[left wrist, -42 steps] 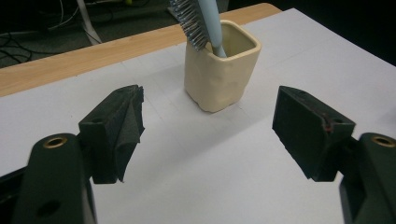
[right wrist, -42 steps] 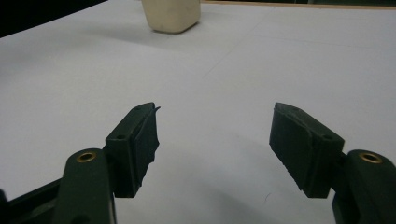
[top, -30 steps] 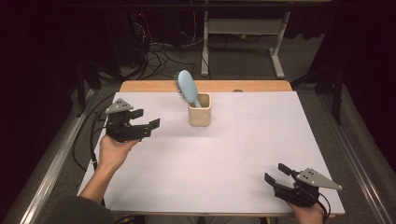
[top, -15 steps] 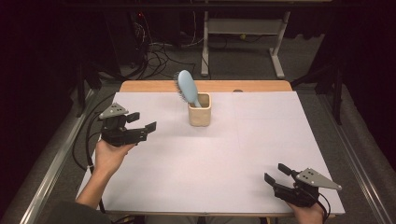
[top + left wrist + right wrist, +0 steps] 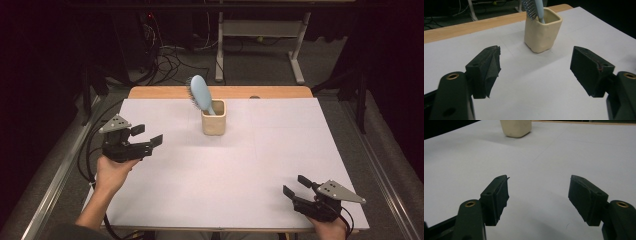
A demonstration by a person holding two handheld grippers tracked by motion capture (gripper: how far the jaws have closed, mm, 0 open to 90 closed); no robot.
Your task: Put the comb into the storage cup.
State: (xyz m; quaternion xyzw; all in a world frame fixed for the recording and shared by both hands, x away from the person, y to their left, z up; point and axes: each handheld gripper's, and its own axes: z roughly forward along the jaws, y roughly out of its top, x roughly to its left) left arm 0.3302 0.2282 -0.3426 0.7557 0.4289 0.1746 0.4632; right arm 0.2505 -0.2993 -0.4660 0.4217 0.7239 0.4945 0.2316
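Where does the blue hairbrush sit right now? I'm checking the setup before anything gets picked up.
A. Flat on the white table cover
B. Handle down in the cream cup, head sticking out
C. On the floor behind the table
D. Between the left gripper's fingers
B: in the high view the hairbrush stands handle down in the cream cup, its head leaning out above the rim, and both grippers are apart from it.

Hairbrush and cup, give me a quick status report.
Left hand-held gripper open, empty, aimed at the cup. Right hand-held gripper open, empty, near table edge. Hairbrush stands handle-down in cup, leaning. Nothing in the way.
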